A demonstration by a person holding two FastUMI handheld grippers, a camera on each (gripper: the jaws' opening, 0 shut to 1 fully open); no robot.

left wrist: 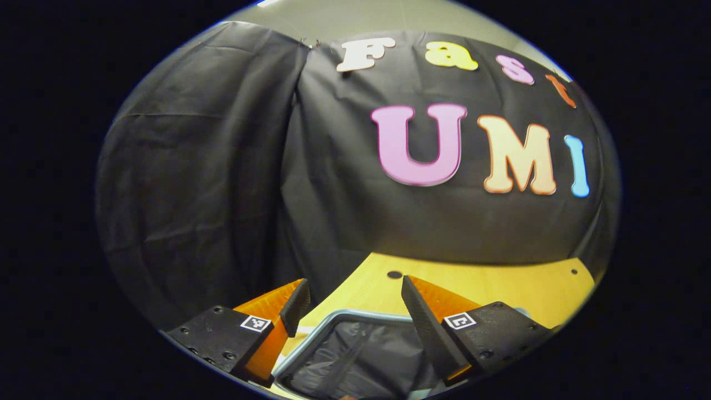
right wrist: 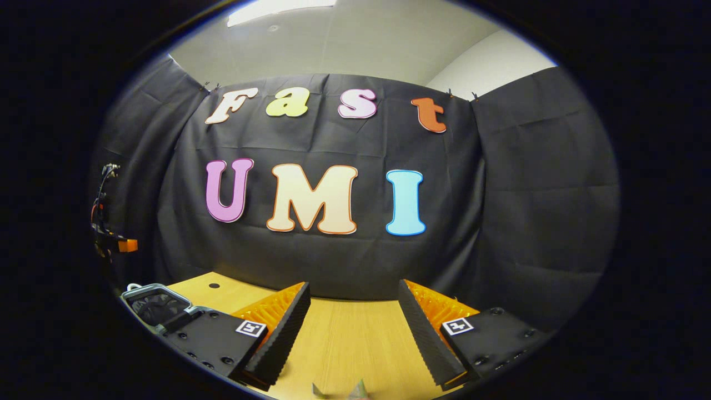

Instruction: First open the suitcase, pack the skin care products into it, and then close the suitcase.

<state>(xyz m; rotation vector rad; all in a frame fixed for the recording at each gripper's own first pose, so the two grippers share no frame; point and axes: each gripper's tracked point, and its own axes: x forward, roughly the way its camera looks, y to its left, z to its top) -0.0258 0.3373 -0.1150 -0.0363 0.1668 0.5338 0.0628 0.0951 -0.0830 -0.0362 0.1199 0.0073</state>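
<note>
No readable text, label, brand or number shows on anything.

Recording booth: crinkled black cloth wall (right wrist: pixel 527 183) clipped up beneath a plain white ceiling (right wrist: pixel 361 39), enclosing a light wooden table (right wrist: pixel 350 339).

- Black cloth wall (right wrist: pixel 333 261) hangs in creased folds (clipped along its top edge).
- Light wooden table (right wrist: pixel 344 339) stands against it.
- Pale ceiling (right wrist: pixel 344 44) carries a bright light panel (right wrist: pixel 278 8).
</note>
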